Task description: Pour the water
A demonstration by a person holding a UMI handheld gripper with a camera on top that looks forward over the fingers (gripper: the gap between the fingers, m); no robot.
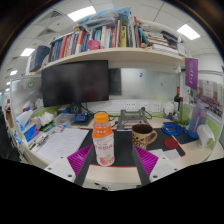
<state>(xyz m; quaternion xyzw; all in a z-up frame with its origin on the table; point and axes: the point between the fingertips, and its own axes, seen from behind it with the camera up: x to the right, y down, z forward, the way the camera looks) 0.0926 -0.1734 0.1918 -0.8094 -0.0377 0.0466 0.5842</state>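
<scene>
gripper view: upright bottle (103, 139), long axis vertical, between open tool (113, 160) fingers

tool (112, 160) open | bottle (103, 139) between fingers | mug (143, 135) beside bottle

1. A cluttered desk (118, 146) is seen, with a dark mat (122, 143) laid on it.
2. A bottle (103, 139) with an orange cap is stood on the mat.
3. A brown mug (144, 135) is set at the bottle's three o'clock.
4. Papers (62, 143) are spread at its nine o'clock.
5. What may be a blue tray (176, 129) lies beyond the mug.
</scene>
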